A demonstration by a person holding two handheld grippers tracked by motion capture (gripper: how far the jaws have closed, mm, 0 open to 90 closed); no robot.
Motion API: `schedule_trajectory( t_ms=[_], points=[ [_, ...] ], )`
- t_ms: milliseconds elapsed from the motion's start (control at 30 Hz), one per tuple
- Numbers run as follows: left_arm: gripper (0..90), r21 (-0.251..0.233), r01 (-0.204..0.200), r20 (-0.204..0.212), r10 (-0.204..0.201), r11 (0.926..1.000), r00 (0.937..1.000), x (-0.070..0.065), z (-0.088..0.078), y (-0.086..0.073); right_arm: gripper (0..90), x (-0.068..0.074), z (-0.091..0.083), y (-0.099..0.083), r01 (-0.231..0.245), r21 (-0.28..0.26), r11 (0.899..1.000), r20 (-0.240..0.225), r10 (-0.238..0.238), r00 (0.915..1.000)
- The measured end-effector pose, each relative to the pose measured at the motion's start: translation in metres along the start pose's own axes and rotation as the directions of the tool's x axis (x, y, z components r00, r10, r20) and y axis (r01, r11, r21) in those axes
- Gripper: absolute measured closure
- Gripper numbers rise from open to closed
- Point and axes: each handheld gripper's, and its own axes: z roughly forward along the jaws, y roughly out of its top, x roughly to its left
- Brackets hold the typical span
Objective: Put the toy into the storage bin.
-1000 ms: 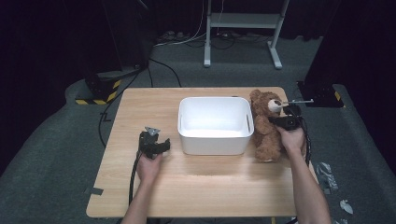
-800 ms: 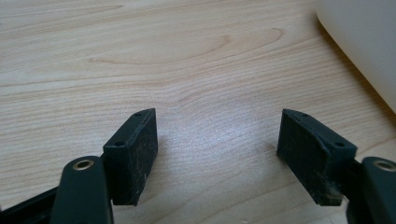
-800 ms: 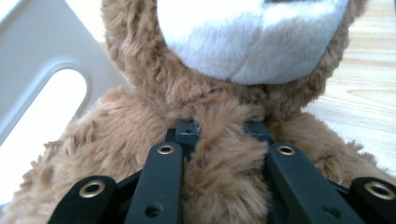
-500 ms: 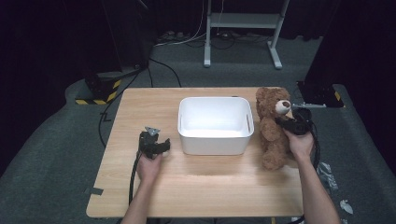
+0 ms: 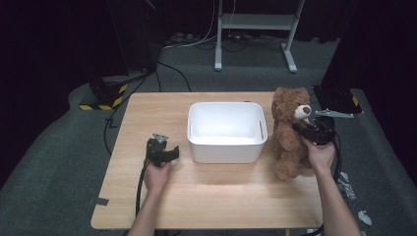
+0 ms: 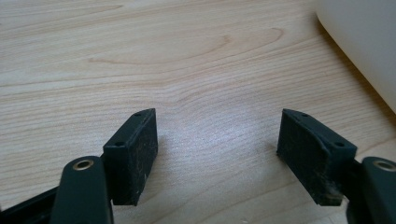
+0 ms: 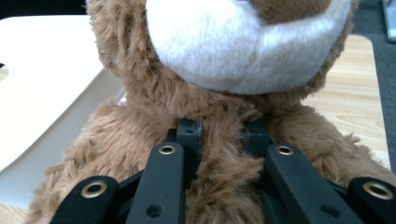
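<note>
The right hand-held gripper (image 7: 217, 135) is clenched on a pinch of fur at the chest of the brown plush teddy bear with a white muzzle (image 7: 224, 70), just under its chin. In the high view the bear (image 5: 290, 132) hangs upright ahead of that gripper (image 5: 306, 130), its feet at or just above the pale wooden worktop (image 5: 147, 113), with the white rectangular plastic bin (image 5: 226, 130) close on the gripper's far side.

The hold looks shallow: mostly fur and loose stuffing, little body. The pile could slide out from between the pads during a lift, dropping the bear short of the bin. The dangling legs could also catch the near rim and push or tip the bin.

The left hand-held gripper (image 5: 162, 151) rests released on the worktop, nothing between its pads (image 6: 133, 154), the bin wall ahead of it; it isn't steadying the bin.
</note>
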Motion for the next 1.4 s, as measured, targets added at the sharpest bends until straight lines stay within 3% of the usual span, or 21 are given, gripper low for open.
schedule_trajectory(
  t_ms=[633,1067,1400],
  points=[
    [28.6,0.0,0.001,0.001,-0.001,1.0,1.0,0.0,0.0,0.0,78.5,0.017,-0.032,-0.003,0.067,-0.088,0.994,-0.027,-0.069,0.9972],
    [28.7,0.0,-0.002,0.0,0.002,1.0,1.0,0.0,0.0,0.0,78.8,0.024,-0.048,-0.004,0.06,-0.127,0.99,-0.082,-0.071,0.9941],
    [28.7,0.001,-0.001,0.001,0.001,1.0,1.0,0.0,0.0,0.0,78.7,0.034,-0.066,0.001,0.081,-0.157,0.984,-0.115,-0.1,0.9883]
  ],
)
